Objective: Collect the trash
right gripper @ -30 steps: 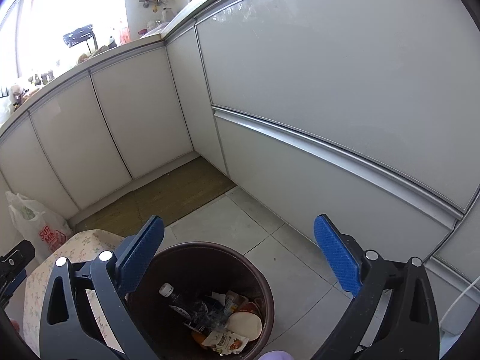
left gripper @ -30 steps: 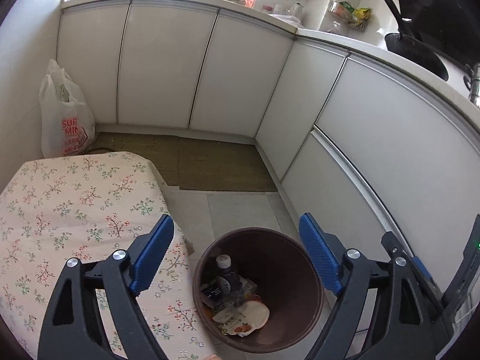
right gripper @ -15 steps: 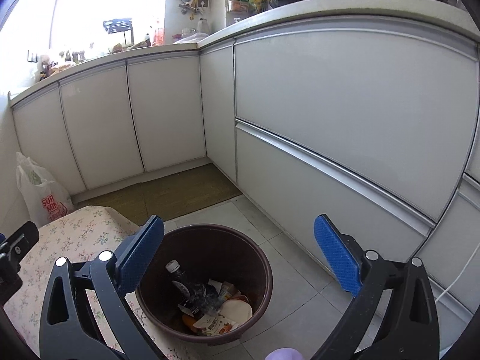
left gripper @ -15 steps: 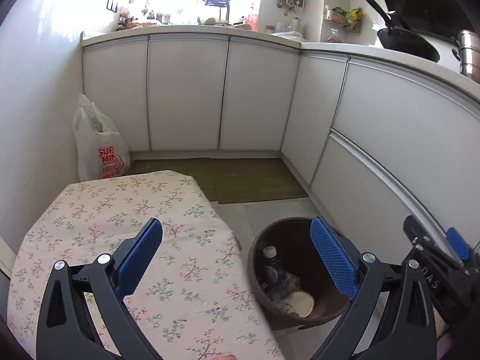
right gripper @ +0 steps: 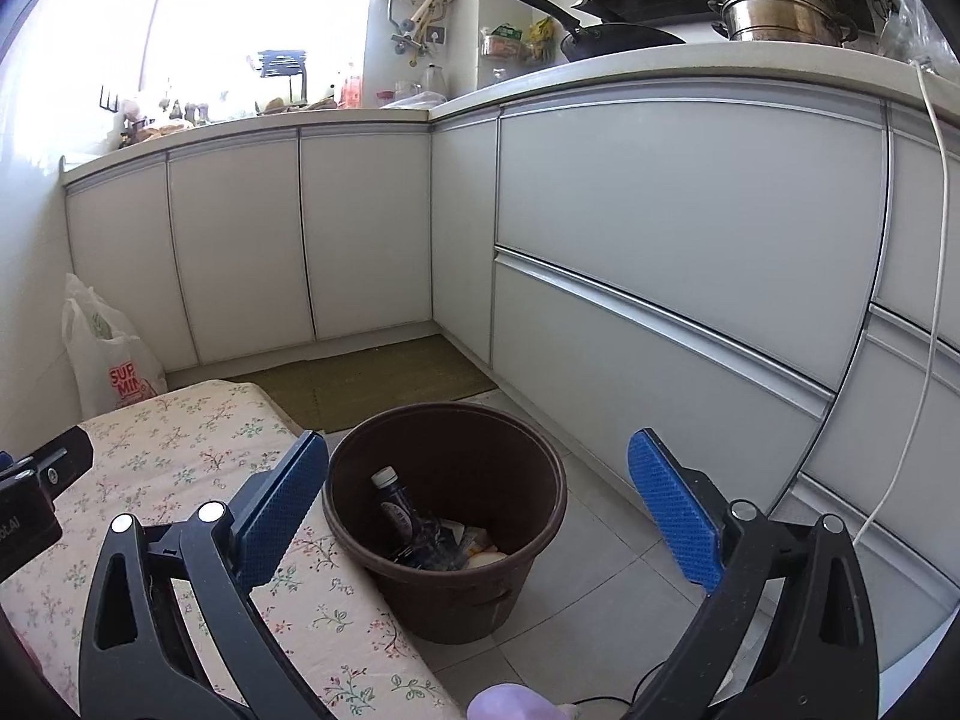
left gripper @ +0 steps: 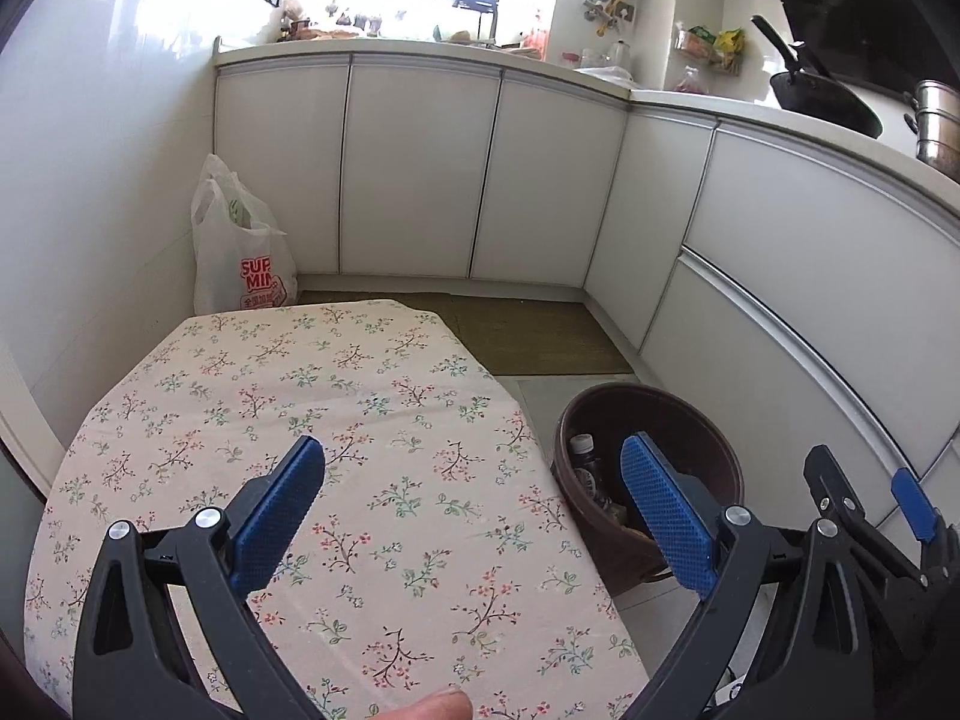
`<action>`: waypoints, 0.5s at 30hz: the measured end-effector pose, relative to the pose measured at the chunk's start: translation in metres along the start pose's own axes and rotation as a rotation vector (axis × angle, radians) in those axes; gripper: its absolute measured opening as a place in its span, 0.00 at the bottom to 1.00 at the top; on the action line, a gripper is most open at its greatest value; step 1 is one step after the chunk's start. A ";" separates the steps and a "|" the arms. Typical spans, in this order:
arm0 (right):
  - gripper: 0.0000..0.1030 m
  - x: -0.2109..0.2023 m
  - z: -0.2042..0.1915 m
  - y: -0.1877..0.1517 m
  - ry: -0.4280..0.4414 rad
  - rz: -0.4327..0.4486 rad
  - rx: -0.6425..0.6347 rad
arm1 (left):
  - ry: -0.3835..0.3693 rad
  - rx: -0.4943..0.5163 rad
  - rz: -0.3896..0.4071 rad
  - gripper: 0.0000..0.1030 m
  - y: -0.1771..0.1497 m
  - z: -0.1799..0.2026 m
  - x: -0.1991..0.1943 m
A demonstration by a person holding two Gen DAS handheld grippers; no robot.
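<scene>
A brown round bin stands on the tiled floor beside a table with a floral cloth. A dark bottle and wrappers lie inside the bin. My left gripper hovers over the table's near right part, open, with nothing between its blue pads. The bin is just right of its right finger. My right gripper is open and empty too, held above and in front of the bin, which shows between its fingers.
White cabinet fronts line the back and right walls under a worktop with a pan and pots. A white shopping bag leans in the far left corner. A green mat lies beyond the bin. A white cord hangs at right.
Both grippers have drawn back and away from over the bin, which now sits farther ahead. The left one has shifted over the floral table, its jaws slightly wider.
</scene>
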State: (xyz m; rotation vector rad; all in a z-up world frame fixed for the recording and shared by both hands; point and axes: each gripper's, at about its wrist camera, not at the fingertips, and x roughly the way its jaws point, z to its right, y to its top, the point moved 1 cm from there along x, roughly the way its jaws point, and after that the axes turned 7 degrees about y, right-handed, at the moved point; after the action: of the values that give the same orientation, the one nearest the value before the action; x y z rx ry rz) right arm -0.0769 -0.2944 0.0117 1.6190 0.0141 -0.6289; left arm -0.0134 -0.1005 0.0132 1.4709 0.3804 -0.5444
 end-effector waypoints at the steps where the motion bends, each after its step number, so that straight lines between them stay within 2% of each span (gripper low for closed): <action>1: 0.93 -0.001 -0.003 -0.002 0.008 0.001 -0.006 | 0.006 0.003 0.001 0.93 -0.003 -0.003 0.000; 9: 0.93 -0.007 -0.021 -0.007 0.022 0.052 -0.050 | 0.007 -0.001 -0.009 0.93 -0.008 -0.012 0.004; 15: 0.93 -0.006 -0.023 -0.010 0.026 0.044 -0.053 | 0.017 -0.010 -0.025 0.93 -0.011 -0.016 0.009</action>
State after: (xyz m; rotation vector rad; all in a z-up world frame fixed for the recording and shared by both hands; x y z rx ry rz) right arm -0.0771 -0.2698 0.0053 1.5723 0.0141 -0.5695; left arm -0.0111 -0.0861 -0.0019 1.4637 0.4142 -0.5495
